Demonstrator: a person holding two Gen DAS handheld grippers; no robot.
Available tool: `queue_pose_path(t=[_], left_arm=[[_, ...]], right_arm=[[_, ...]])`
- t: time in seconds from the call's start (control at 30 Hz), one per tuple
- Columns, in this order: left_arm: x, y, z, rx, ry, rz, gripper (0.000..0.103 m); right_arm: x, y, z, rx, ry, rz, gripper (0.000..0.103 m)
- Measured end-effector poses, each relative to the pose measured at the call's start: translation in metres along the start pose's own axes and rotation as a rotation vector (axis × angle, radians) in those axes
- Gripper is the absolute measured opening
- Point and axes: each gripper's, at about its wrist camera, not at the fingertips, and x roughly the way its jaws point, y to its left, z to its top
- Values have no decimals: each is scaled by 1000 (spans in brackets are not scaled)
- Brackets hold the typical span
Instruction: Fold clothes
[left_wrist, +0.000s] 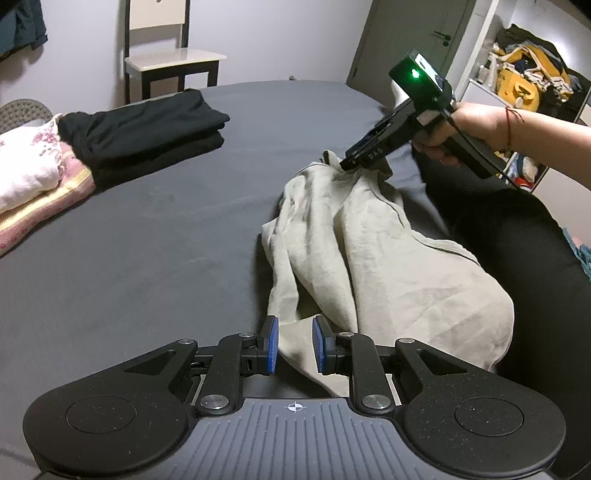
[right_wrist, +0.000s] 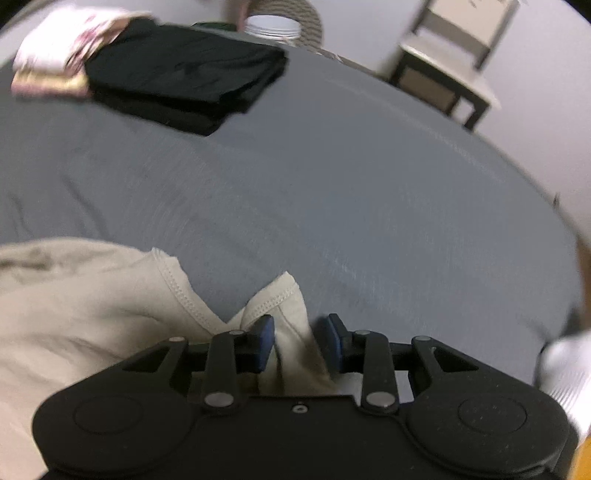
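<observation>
Beige garment (left_wrist: 369, 251) lies crumpled near the bed's (left_wrist: 166, 240) right edge. Left gripper (left_wrist: 294, 345) and right gripper (right_wrist: 301, 345) each stand part-open around a fabric edge, not yet pinching, seemingly to spread it.

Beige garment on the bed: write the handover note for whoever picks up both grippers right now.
Left gripper: open, beige garment between its fingers.
Right gripper: open, a stitched hem between its fingers at the far end.
Garment is crumpled on the grey bed.
Done: black stack and floral pink pile already folded, far left.
Left: grip, spread flat, fold, stack.
</observation>
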Motion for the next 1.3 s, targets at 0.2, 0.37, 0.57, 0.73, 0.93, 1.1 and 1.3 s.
queue_pose_path(t=[0.2, 0.37, 0.57, 0.73, 0.93, 1.1, 1.3], left_arm=[[3, -1, 0, -1, 11, -5, 20], [4, -2, 0, 4, 20, -10, 20], [2, 2, -1, -13, 13, -6, 20], [2, 4, -1, -21, 13, -9, 20], [4, 3, -1, -22, 24, -15, 20], [1, 4, -2, -25, 9, -7, 20], [-6, 4, -1, -21, -30, -5, 20]], right_arm=[[5, -13, -3, 13, 0, 50, 24], [-1, 1, -19, -64, -77, 54, 12], [-6, 12, -17, -191, -67, 22, 19], [-3, -5, -11, -113, -23, 102, 23], [-9, 3, -15, -103, -55, 61, 4], [-26, -3, -13, -16, -131, 50, 4], [-104, -49, -9, 320, -314, 290, 4]])
